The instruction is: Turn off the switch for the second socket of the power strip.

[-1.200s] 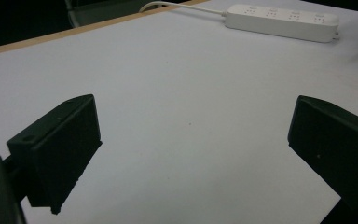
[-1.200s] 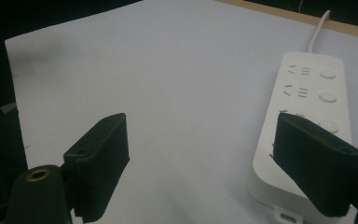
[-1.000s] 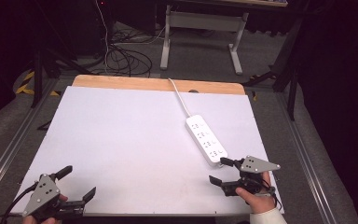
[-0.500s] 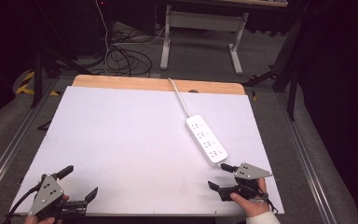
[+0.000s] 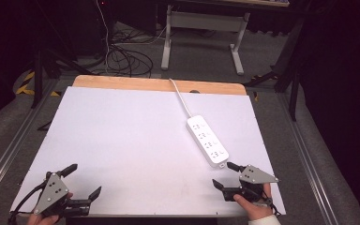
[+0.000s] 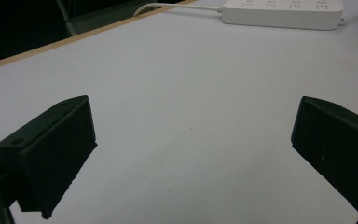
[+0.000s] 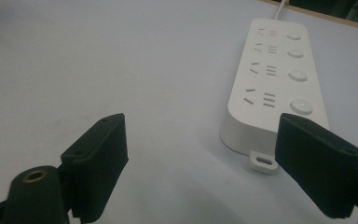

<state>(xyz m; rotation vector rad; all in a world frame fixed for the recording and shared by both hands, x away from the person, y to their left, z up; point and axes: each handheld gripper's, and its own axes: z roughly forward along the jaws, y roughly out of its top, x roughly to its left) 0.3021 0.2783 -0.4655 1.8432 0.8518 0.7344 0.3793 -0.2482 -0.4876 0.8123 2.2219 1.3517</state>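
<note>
Fingers of my left gripper are spread wide and empty over the counter's near left corner, grasping nothing. My right gripper also has its fingers released, low over the near right edge, held by my hand. A white power strip lies flat on the counter just beyond the right gripper, not touched, its cord running to the far edge.

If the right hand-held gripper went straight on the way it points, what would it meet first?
Probably the near end of the power strip, by its right jaw; the strip sits right of centre, so depth is uncertain.
</note>
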